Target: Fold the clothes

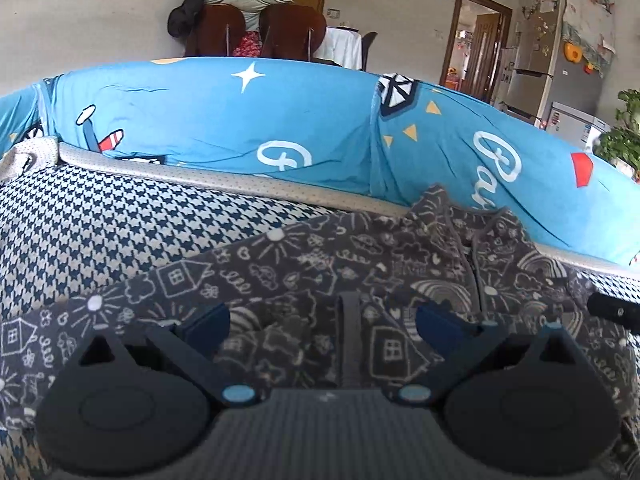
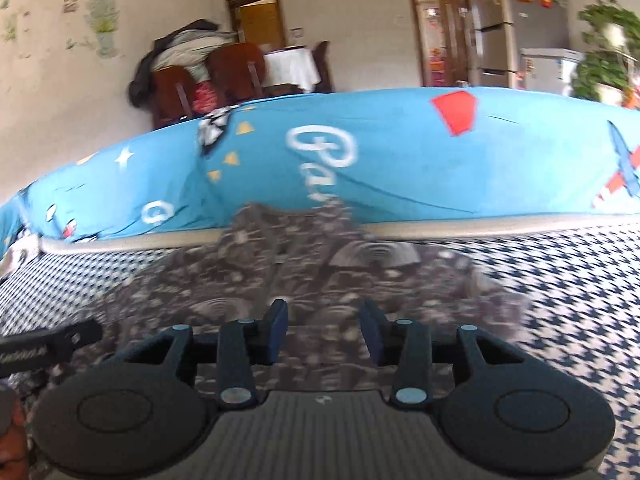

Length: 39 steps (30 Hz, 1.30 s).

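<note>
**Grey doodle-print garment spread on the houndstooth seat**

Garment (image 1: 304,272) of soft grey knit, printed with white line drawings of houses, suns and rainbows, lies across the middle and lower part of both wrist views. It rests on a houndstooth cushion (image 1: 120,220) woven in dark blue and cream, and its upper edge bunches into folds against a blue cartoon-print cover (image 1: 240,120) that curves across the upper half of each frame. A pale perforated piping strip (image 1: 240,178) runs between cushion and cover.

Left gripper (image 1: 323,322), bottom centre of its view, has its 2 dark blue pads wide apart above the fabric, with nothing clamped between them. A narrow dark ridge of cloth stands up between the pads.

Right gripper (image 2: 323,330), bottom centre of its own blurred view, has its jaws partly apart; the printed cloth shows in the gap, but the pads do not press on it.

Brown wooden chairs (image 1: 292,28) piled with clothing stand against the wall at upper centre.
</note>
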{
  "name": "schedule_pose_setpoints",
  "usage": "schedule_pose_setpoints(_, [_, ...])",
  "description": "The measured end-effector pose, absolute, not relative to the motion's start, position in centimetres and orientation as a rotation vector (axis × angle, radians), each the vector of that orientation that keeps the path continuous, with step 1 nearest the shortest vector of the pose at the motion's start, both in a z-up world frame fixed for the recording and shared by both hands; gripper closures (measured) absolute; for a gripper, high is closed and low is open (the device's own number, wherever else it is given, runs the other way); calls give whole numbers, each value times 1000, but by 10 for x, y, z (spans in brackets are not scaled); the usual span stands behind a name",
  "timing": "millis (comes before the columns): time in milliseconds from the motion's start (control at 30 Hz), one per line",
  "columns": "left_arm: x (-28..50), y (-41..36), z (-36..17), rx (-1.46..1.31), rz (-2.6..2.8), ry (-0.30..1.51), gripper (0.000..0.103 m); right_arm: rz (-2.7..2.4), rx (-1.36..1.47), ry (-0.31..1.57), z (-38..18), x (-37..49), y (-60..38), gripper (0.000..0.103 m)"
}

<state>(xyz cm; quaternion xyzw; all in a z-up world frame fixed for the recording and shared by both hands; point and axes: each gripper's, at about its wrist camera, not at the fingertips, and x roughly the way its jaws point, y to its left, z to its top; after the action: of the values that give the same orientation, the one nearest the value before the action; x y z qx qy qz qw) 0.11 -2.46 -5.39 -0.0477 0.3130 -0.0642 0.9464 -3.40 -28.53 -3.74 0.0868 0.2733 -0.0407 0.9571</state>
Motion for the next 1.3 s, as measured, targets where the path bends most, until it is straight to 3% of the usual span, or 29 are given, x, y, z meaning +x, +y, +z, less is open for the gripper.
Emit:
schedule_pose_setpoints(233, [2, -36, -65, -76, -162, 677, 0, -252, 220, 556, -48, -42, -347, 52])
schedule_pose_setpoints(667, [1, -48, -76, -46, -191, 707, 0, -301, 473, 568, -77, -24, -409, 51])
schedule_pose_setpoints(700, [1, -49, -77, -42, -193, 709, 0, -293, 476, 570, -78, -22, -410, 53])
schedule_pose_setpoints(833, [2, -52, -79, -29, -199, 713, 0, -258, 514, 591, -82, -13, -413, 84])
schedule_pose_setpoints(900, [2, -52, -80, -28, -201, 715, 0, -251, 517, 590, -82, -12, -413, 91])
schedule_pose_setpoints(1300, [-2, -55, -78, -23, -179, 690, 0, -219, 454, 448, -44, 5, -400, 94])
